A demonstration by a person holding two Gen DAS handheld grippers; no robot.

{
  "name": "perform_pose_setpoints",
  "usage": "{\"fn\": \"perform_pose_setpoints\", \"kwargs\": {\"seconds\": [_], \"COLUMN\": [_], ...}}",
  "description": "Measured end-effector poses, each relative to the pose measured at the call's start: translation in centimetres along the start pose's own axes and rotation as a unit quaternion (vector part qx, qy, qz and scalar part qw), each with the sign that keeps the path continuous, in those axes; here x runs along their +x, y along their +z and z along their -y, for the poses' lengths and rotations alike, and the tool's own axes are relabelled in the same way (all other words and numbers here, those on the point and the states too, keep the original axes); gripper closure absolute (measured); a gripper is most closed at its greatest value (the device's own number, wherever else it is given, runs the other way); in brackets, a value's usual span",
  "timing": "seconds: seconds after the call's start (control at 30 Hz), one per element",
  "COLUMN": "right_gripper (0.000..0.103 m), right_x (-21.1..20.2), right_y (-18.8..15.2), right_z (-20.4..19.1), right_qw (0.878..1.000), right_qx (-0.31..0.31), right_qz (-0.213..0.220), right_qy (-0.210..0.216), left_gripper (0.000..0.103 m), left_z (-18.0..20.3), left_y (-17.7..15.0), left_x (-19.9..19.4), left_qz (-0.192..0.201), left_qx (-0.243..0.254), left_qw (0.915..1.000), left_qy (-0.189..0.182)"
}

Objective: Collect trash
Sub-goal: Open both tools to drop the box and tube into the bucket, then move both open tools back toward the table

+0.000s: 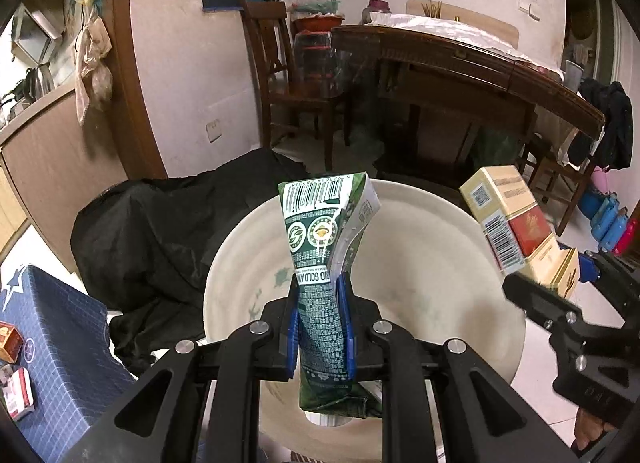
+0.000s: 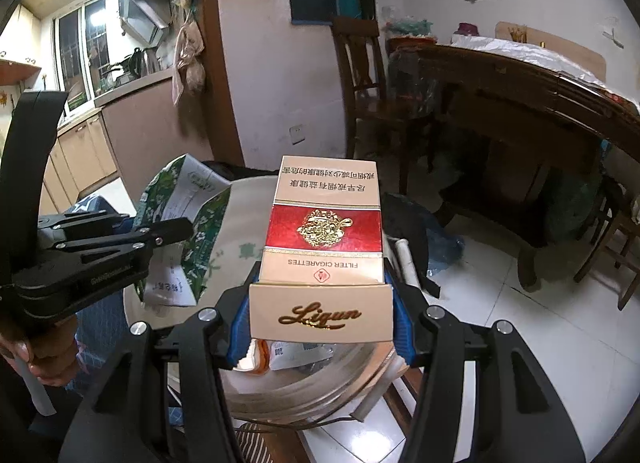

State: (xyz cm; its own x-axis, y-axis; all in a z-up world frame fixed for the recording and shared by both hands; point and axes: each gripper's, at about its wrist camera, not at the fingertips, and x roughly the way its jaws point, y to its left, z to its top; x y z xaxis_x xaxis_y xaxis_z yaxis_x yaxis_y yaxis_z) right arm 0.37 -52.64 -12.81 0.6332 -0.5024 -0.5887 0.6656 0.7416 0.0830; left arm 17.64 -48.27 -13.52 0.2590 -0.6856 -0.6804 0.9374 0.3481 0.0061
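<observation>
You've got both pieces of trash in hand: your left hand-held gripper (image 1: 320, 327) is clamped on the flattened green carton (image 1: 326, 247), your right hand-held gripper (image 2: 320, 319) on the cigarette pack (image 2: 324, 231). Both hang over the cream basin (image 1: 440, 263). Neither is dropped yet, and small boxes (image 1: 12, 363) lie on the blue cloth (image 1: 60, 343).

Glossy cardboard cigarette pack (image 2: 322, 241)
</observation>
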Motion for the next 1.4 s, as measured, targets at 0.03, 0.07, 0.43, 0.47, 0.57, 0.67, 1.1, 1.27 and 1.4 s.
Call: {"fn": "perform_pose_setpoints", "kwargs": {"seconds": [0.03,0.07,0.43,0.47,0.57,0.67,1.1,1.27,1.4], "right_gripper": [0.05,0.05,0.048,0.047,0.045,0.045,0.045,0.045,0.045], "right_x": [0.2,0.4,1.4,1.4,1.4,1.4,1.2,1.1,1.1], "right_y": [0.0,0.0,0.2,0.2,0.3,0.3,-0.1,0.0,0.3], "right_z": [0.0,-0.1,-0.2,-0.1,0.0,0.0,-0.2,-0.1,-0.6], "right_qw": [1.0,1.0,0.999,0.999,0.999,0.999,0.999,0.999,0.999], "right_qx": [-0.001,-0.001,0.015,0.018,0.021,0.022,0.025,0.028,0.028], "right_qz": [-0.002,-0.006,-0.026,-0.026,-0.024,-0.024,-0.024,-0.022,-0.017], "right_qy": [0.0,0.001,0.012,0.014,0.014,0.014,0.014,0.015,0.015], "left_gripper": [0.084,0.084,0.084,0.084,0.084,0.084,0.084,0.084,0.084], "left_z": [-0.1,-0.3,-0.3,-0.3,-0.3,-0.3,-0.3,-0.1,-0.1], "left_y": [0.0,-0.1,-0.3,-0.3,-0.5,-0.6,-0.6,-0.6,-0.8], "left_x": [0.2,0.4,0.3,0.1,-0.3,-0.8,-1.3,-1.6,-2.1], "left_qz": [-0.003,-0.007,-0.005,-0.004,-0.003,0.0,0.0,0.005,0.008], "left_qx": [-0.001,-0.003,-0.002,-0.002,-0.001,-0.001,-0.005,0.001,0.002], "left_qw": [1.0,1.0,1.0,1.0,0.9999,0.9999,0.9995,0.9992,0.9981], "left_qy": [-0.002,-0.003,0.004,0.006,0.011,0.016,0.03,0.039,0.061]}}
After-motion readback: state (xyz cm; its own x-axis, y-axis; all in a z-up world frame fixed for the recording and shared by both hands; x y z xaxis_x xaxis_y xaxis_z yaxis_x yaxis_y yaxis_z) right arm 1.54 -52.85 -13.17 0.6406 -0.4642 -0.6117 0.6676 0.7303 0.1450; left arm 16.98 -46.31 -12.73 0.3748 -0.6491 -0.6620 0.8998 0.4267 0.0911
